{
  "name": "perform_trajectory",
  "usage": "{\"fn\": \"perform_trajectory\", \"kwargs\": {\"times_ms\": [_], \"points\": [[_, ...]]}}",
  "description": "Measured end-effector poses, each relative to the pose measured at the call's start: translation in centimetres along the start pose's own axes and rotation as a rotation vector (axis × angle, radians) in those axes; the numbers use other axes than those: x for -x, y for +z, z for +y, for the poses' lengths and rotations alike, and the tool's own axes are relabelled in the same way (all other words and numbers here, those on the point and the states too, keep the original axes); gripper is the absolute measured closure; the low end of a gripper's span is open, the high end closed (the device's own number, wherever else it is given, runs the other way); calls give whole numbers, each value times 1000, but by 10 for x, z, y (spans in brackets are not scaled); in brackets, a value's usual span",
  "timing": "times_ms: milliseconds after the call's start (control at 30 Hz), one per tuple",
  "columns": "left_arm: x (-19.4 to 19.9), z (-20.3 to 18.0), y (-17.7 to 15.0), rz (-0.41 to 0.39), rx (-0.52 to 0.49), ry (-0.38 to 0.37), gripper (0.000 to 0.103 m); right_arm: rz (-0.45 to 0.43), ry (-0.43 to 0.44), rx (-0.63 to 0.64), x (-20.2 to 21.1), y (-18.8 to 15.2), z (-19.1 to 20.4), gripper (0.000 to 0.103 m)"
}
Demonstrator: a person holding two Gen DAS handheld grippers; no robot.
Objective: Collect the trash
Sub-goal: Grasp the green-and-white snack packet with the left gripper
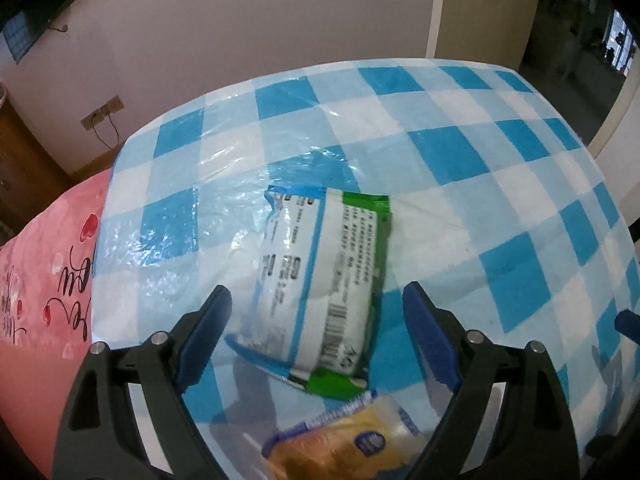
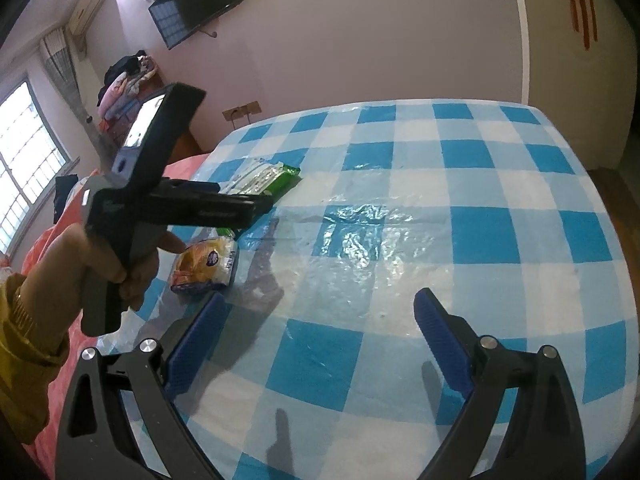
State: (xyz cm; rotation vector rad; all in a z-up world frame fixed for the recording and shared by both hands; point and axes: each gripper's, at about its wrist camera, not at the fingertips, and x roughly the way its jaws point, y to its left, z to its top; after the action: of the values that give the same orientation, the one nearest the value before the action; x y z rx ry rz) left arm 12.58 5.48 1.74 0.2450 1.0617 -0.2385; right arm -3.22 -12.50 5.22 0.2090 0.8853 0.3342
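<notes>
Two wrappers lie on the checked tablecloth, a green-and-white packet and a yellow pouch, beneath the spread, empty left gripper; the right gripper is likewise spread and empty.

The checked tablecloth is thin plastic film — glossy, crinkled, throwing glare at its middle. The green-and-white wrapper and the yellow packet, at its 6 o'clock, look like shiny plastic too. The left gripper has matt black plastic arms, ribbed blue pads and bright metal pins — the right gripper likewise.

White-green wrapper lies flat – yellow packet just beside
</notes>
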Motion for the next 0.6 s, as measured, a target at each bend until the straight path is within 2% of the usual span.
{"fn": "perform_trajectory", "kwargs": {"times_ms": [33, 100, 233, 433, 600], "points": [[-2, 1, 1, 1, 4, 0, 17, 4, 2, 0, -2, 0, 0, 9], [-5, 4, 2, 6, 19, -1, 28, 10, 6, 0, -5, 0, 0, 9], [-8, 11, 3, 10, 63, -44, 35, 28, 16, 8, -12, 0, 4, 9], [-4, 15, 1, -22, 91, -47, 52, 63, 54, 27, -24, -2, 17, 9], [1, 31, -2, -43, 177, -85, 61, 105, 116, 49, -38, -3, 33, 9]]}}
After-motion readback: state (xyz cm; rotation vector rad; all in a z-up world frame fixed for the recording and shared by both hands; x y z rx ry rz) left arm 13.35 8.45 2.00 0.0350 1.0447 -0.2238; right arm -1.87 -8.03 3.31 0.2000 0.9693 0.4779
